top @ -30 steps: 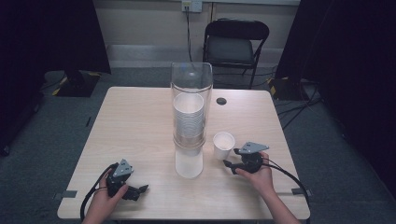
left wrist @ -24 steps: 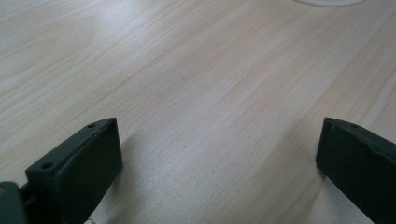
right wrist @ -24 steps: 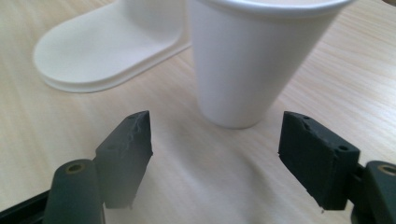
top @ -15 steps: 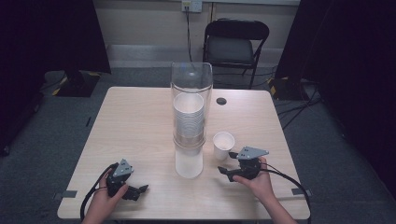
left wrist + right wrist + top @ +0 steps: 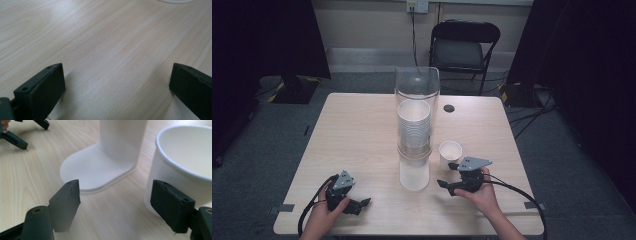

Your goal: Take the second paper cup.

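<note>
With fingers spread and empty, the right gripper (image 5: 448, 178) hovers beside the loose paper cup (image 5: 450, 154) standing by the cup dispenser (image 5: 416, 135) on the bench (image 5: 362, 125); swinging squarely around the cup's wall before closing gently seems wisest, while the left gripper (image 5: 361, 206) rests open.

The table (image 5: 362, 130) is showing pale wood-grain laminate, smooth with a soft sheen, at the centre of the high view. The cup (image 5: 185, 162) at the right of the right gripper view is looking like matt white paper with a rolled rim. The dispenser stand (image 5: 100, 167) is appearing as smooth white plastic, its tube (image 5: 416, 90) clear and glossy. The right gripper (image 5: 115, 202) jaws are looking matt black, slightly rough plastic.
</note>
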